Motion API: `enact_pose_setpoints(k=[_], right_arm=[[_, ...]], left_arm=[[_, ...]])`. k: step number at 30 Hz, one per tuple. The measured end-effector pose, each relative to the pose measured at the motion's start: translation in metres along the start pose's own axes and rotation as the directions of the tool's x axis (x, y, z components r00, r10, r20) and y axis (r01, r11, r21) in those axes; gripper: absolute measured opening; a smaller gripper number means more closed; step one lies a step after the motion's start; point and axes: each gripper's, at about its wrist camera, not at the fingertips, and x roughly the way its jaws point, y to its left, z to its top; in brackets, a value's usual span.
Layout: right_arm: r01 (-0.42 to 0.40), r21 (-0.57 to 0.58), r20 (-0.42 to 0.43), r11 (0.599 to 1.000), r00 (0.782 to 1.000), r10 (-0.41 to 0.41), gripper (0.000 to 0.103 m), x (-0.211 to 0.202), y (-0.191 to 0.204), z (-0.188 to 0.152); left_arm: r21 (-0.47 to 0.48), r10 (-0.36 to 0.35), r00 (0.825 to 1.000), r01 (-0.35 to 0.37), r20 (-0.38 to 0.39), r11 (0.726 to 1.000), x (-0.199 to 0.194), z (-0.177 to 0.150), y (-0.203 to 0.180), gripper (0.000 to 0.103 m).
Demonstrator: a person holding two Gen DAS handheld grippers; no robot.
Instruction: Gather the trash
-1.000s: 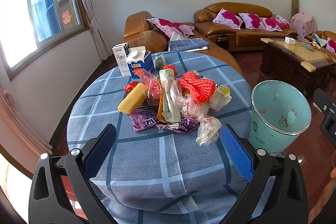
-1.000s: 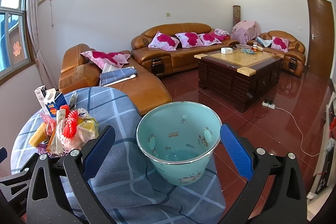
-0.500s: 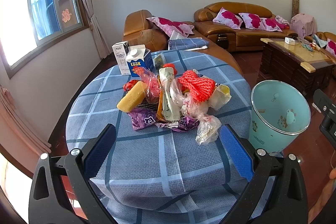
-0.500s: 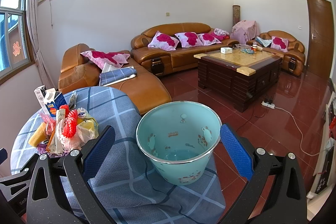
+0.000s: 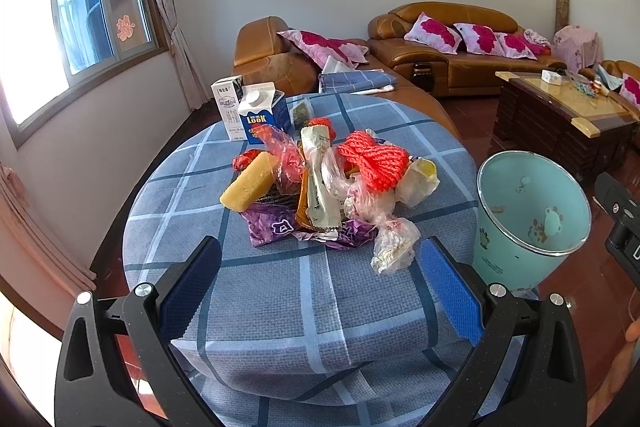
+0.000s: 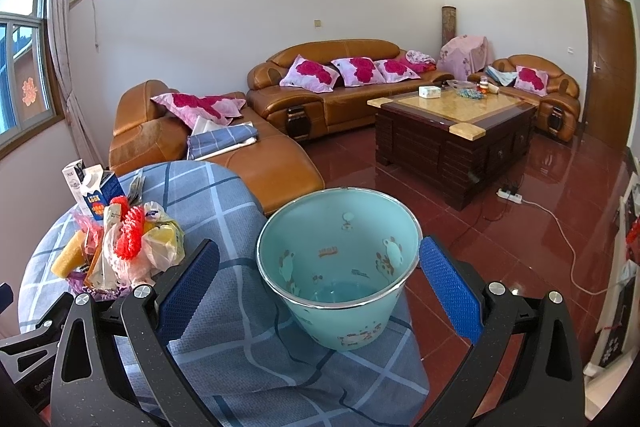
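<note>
A heap of trash (image 5: 320,187) lies on the round table with a blue checked cloth (image 5: 280,307): a yellow sponge (image 5: 248,187), a red net bundle (image 5: 374,159), clear plastic bags (image 5: 394,247), a purple wrapper (image 5: 270,227). The heap also shows in the right wrist view (image 6: 120,247). A light teal bin (image 6: 340,267) stands at the table's right edge, also in the left wrist view (image 5: 528,215). My left gripper (image 5: 320,279) is open, short of the heap. My right gripper (image 6: 320,279) is open, its jaws either side of the bin.
Two milk cartons (image 5: 256,111) stand behind the heap. Brown leather sofas (image 6: 340,83) with pink cushions and a dark wooden coffee table (image 6: 452,131) fill the room beyond. The floor is glossy red tile (image 6: 540,219). A window (image 5: 80,19) is on the left.
The left wrist view has pulled back and up very slightly from the heap. The right gripper and the bin have not visibly moved.
</note>
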Motion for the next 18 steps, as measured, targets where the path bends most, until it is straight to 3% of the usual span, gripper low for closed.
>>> enact_pose_setpoints(k=[18], right_arm=[[0.04,-0.024,-0.035,0.999,0.999,-0.041,0.098,0.013,0.005,-0.004]], left_arm=[[-0.027,-0.024,1.0,0.024,-0.018,0.999,0.0,-0.01,-0.006,0.097]])
